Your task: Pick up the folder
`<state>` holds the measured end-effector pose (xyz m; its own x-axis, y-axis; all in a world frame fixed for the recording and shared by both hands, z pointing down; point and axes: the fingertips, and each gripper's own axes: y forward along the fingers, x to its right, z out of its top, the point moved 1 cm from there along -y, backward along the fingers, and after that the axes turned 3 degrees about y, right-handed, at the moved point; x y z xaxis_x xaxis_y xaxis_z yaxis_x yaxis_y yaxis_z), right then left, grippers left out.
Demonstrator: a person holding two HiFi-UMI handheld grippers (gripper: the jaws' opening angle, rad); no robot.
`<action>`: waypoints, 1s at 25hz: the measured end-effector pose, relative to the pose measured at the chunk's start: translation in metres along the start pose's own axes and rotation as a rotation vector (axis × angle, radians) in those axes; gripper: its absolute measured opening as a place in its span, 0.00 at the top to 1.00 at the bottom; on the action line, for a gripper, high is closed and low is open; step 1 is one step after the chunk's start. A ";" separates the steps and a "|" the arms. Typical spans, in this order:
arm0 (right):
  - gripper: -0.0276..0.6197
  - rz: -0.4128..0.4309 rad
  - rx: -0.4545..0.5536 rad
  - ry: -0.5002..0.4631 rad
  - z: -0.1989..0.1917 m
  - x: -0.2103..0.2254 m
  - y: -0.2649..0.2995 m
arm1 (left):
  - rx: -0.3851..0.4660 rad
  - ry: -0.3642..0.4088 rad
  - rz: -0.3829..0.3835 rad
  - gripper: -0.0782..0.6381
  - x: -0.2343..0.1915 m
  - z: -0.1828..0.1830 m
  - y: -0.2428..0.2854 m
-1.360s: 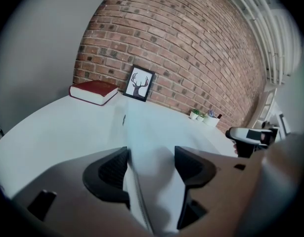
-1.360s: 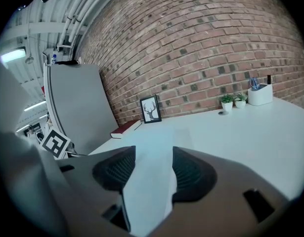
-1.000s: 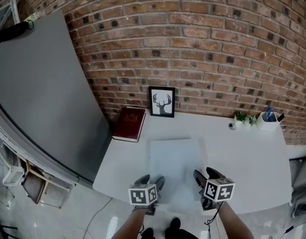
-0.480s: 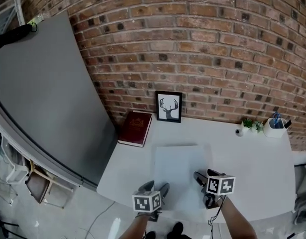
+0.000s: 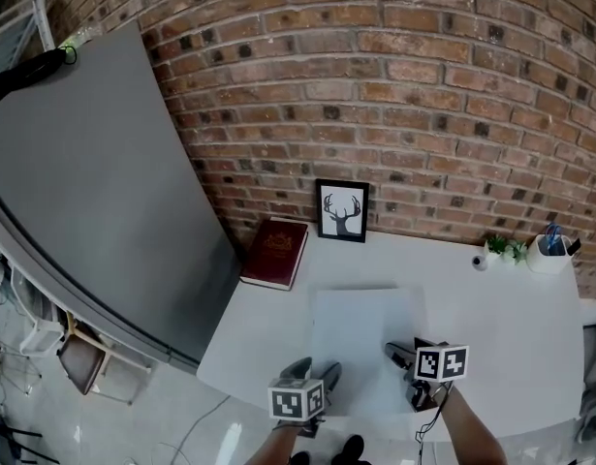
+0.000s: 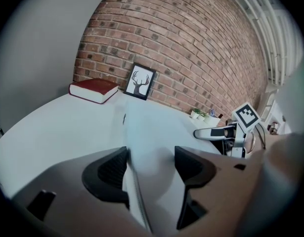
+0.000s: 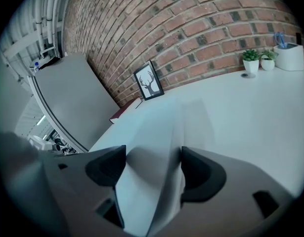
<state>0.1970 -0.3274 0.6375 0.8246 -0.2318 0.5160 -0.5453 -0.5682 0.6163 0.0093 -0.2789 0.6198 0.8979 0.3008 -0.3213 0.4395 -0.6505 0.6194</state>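
Behind the folder (image 5: 361,329), a red book (image 5: 275,253), framed deer print (image 5: 342,211), small plants (image 5: 505,248).

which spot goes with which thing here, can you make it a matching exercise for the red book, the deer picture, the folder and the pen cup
Things:
1. dark red hardcover book
2. black-framed deer picture
3. pale flat folder
4. white pen cup

Places:
a. upright against the brick wall
b. far right corner of the white table
c. lying flat, reaching the table's near edge
d. far left corner, beside the grey panel

Pairs: 1-d, 2-a, 3-c, 4-b
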 end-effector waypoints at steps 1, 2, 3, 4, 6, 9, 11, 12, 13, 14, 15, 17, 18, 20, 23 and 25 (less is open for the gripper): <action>0.42 0.000 0.002 0.002 0.000 0.000 0.000 | 0.002 0.000 -0.001 0.48 0.000 0.001 0.000; 0.42 -0.001 0.005 0.001 0.001 -0.001 0.000 | 0.004 -0.001 -0.003 0.48 0.000 0.002 0.000; 0.43 -0.003 0.007 -0.001 0.001 -0.001 0.001 | 0.006 -0.004 -0.005 0.48 -0.001 0.002 -0.001; 0.43 -0.004 0.008 -0.003 0.001 -0.002 0.001 | 0.007 -0.008 -0.007 0.48 -0.001 0.003 -0.001; 0.43 -0.009 0.010 -0.006 0.002 -0.003 0.000 | 0.011 -0.013 -0.006 0.48 -0.001 0.003 -0.002; 0.44 -0.018 0.022 -0.010 0.003 -0.006 -0.002 | 0.018 -0.018 -0.005 0.48 0.000 0.004 -0.004; 0.44 -0.030 0.038 -0.012 0.005 -0.008 -0.005 | 0.020 -0.029 -0.007 0.48 0.000 0.005 -0.005; 0.44 -0.036 0.046 -0.012 0.006 -0.009 -0.007 | 0.021 -0.032 -0.008 0.48 0.001 0.005 -0.006; 0.44 -0.041 0.053 -0.012 0.005 -0.010 -0.010 | 0.022 -0.031 -0.009 0.48 0.001 0.005 -0.007; 0.44 -0.045 0.059 -0.012 0.004 -0.011 -0.012 | 0.023 -0.029 -0.010 0.48 0.002 0.004 -0.008; 0.44 -0.048 0.063 -0.013 0.003 -0.012 -0.014 | 0.025 -0.025 -0.011 0.48 0.003 0.003 -0.010; 0.45 -0.053 0.075 -0.019 0.002 -0.014 -0.019 | 0.030 -0.014 -0.014 0.48 0.005 0.003 -0.013; 0.45 -0.056 0.084 -0.023 0.003 -0.016 -0.022 | 0.034 -0.005 -0.016 0.48 0.006 0.005 -0.015; 0.45 -0.062 0.108 -0.031 0.006 -0.021 -0.029 | 0.047 0.017 -0.022 0.49 0.009 0.009 -0.020; 0.45 -0.073 0.150 -0.046 0.013 -0.029 -0.040 | 0.072 0.039 -0.033 0.49 0.012 0.018 -0.026; 0.45 -0.082 0.177 -0.053 0.019 -0.034 -0.048 | 0.091 0.045 -0.046 0.49 0.014 0.024 -0.031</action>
<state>0.1975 -0.3070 0.5792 0.8746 -0.2170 0.4335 -0.4445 -0.7159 0.5384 0.0078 -0.2713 0.5795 0.8778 0.3615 -0.3142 0.4783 -0.6952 0.5366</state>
